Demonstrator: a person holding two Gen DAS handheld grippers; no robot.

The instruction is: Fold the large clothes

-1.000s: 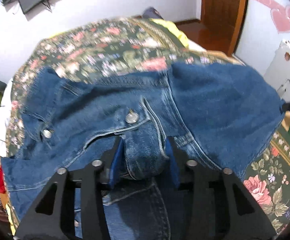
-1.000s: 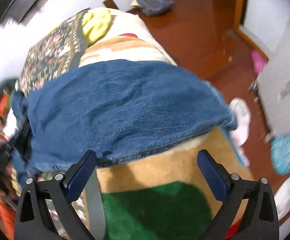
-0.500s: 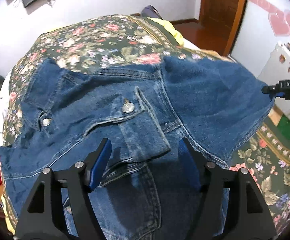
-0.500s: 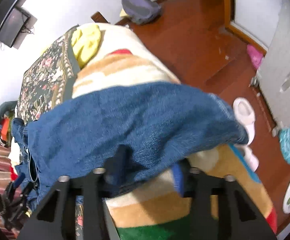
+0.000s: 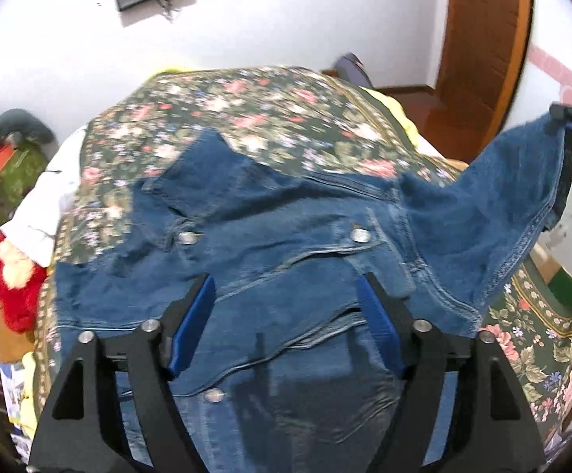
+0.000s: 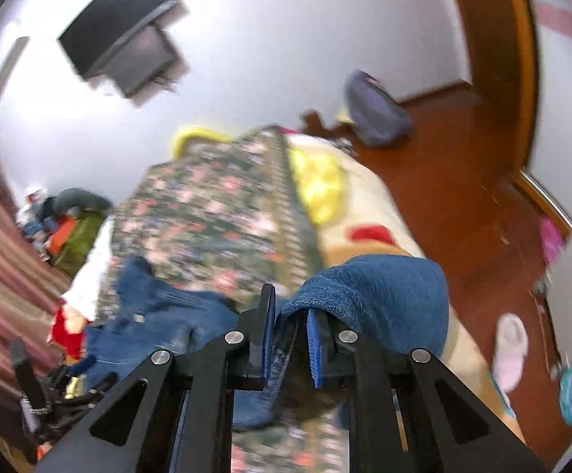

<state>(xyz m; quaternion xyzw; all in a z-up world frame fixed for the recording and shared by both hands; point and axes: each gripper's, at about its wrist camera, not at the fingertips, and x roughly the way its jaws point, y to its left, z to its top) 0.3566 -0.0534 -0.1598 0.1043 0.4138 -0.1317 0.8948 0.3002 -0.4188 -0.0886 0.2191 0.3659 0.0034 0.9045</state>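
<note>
You have one denim jacket point(image 5: 270, 244) spread on the floral bedspread point(image 5: 254, 118) and two hand-held grippers. Only your left view shows the jacket's two metal buttons and its right flap lifted off the bedspread. Your left hand-held gripper point(image 5: 286, 315) has just been opening and hangs wide above the jacket, gripping nothing. Your right hand-held gripper point(image 6: 290, 339) has just closed, pinching that flap.

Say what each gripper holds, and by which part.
Right gripper: shut on the denim jacket's sleeve end. Left gripper: open, holding nothing.
</note>
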